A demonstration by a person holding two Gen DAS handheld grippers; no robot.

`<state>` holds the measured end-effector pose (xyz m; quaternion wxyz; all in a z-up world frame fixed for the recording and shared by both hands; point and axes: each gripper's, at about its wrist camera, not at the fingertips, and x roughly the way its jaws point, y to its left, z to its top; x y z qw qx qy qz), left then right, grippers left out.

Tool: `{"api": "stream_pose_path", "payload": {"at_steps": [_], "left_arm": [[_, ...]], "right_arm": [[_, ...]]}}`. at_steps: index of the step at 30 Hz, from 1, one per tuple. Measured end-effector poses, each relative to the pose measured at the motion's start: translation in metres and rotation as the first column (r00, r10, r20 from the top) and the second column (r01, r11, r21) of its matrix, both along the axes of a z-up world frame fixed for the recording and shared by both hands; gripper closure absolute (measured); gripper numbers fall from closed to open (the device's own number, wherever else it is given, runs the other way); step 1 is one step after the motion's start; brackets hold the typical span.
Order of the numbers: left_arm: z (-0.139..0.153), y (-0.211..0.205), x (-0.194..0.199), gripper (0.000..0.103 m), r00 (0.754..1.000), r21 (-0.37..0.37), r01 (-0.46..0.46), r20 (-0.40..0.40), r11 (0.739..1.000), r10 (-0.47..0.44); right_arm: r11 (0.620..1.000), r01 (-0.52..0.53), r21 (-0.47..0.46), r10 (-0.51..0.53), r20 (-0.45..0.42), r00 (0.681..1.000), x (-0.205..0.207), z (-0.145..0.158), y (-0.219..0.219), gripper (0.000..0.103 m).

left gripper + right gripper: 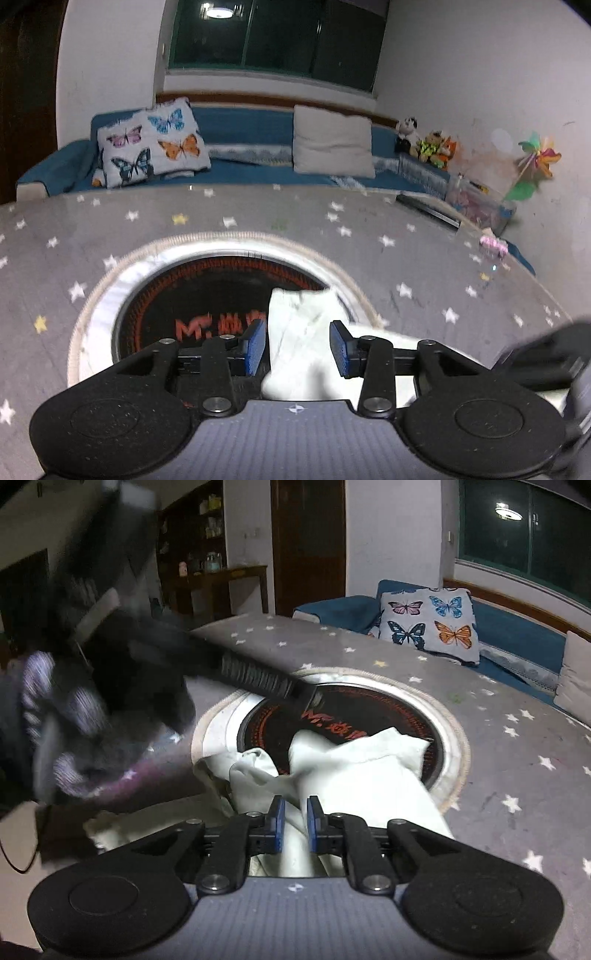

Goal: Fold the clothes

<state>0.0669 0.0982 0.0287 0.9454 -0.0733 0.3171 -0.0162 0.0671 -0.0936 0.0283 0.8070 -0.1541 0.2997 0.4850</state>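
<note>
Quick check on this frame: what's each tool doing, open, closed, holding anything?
Left tool: open, pads apart on either side of the white garment, not clamped.
Right tool: nearly closed on a fold of the white garment; a firm pinch cannot be told.

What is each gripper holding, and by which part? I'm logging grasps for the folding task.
The right gripper pinches a bunched fold of the white garment near its close end. The left gripper is open, straddling the cloth without gripping it.
</note>
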Motion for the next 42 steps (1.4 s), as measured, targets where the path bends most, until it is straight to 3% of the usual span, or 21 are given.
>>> {"api": "stream_pose_path", "payload": {"at_steps": [4,8,10,13,15,19,21,24,26,29,33,42], "left_arm": [[-0.015,-0.001,-0.005,0.062,1.000,-0.014,0.000,-0.027,1.000,0.000],[-0.026,0.001,-0.016,0.061,0.999,-0.023,-0.012,-0.047,1.000,0.011],[-0.028,0.003,-0.021,0.061,0.998,-0.028,-0.019,-0.053,0.999,0.017],[-0.030,0.006,-0.029,0.061,0.998,-0.031,-0.024,-0.052,0.999,0.022],[-0.030,0.006,-0.034,0.060,0.999,-0.025,-0.022,-0.045,0.999,0.021],[-0.032,0.001,-0.037,0.058,0.999,-0.001,-0.014,-0.044,1.000,0.014],[-0.033,-0.001,-0.037,0.057,0.999,0.013,-0.008,-0.045,1.000,0.009],[-0.035,-0.002,-0.037,0.057,0.999,0.029,-0.001,-0.051,1.000,0.003],[-0.035,-0.003,-0.036,0.057,0.999,0.036,0.003,-0.055,0.999,-0.001],[-0.033,-0.002,-0.034,0.056,0.998,0.041,0.001,-0.057,0.999,0.001],[-0.023,-0.002,-0.025,0.055,0.999,0.055,0.002,-0.052,0.998,0.001],[-0.021,0.000,0.045,0.063,0.996,0.098,0.007,-0.092,0.995,0.002]], "right_arm": [[0.996,0.087,-0.010,-0.087,0.006,0.996,0.024,0.011,-0.020,0.089],[0.983,0.180,-0.022,-0.181,-0.065,0.981,0.067,0.000,-0.023,0.070],[0.975,0.219,-0.031,-0.221,-0.114,0.969,0.085,-0.011,-0.022,0.066],[0.973,0.229,-0.032,-0.231,-0.192,0.954,0.096,-0.028,-0.017,0.072],[0.972,0.231,-0.027,-0.232,-0.206,0.951,0.095,-0.032,-0.015,0.098],[0.960,0.279,0.003,-0.278,-0.095,0.956,0.085,-0.017,-0.021,0.101],[0.941,0.336,0.037,-0.336,0.001,0.942,0.078,-0.003,-0.035,0.101],[0.887,0.458,0.060,-0.460,0.209,0.863,0.063,0.017,-0.064,0.101],[0.852,0.524,0.026,-0.513,0.250,0.821,0.064,0.017,-0.081,0.095],[0.803,0.596,-0.022,-0.585,0.165,0.794,0.078,0.004,-0.113,0.082],[0.740,0.671,-0.039,-0.671,0.019,0.741,0.101,-0.012,-0.149,0.082],[0.734,0.679,-0.020,-0.672,-0.169,0.721,0.134,-0.042,-0.169,0.082]]}}
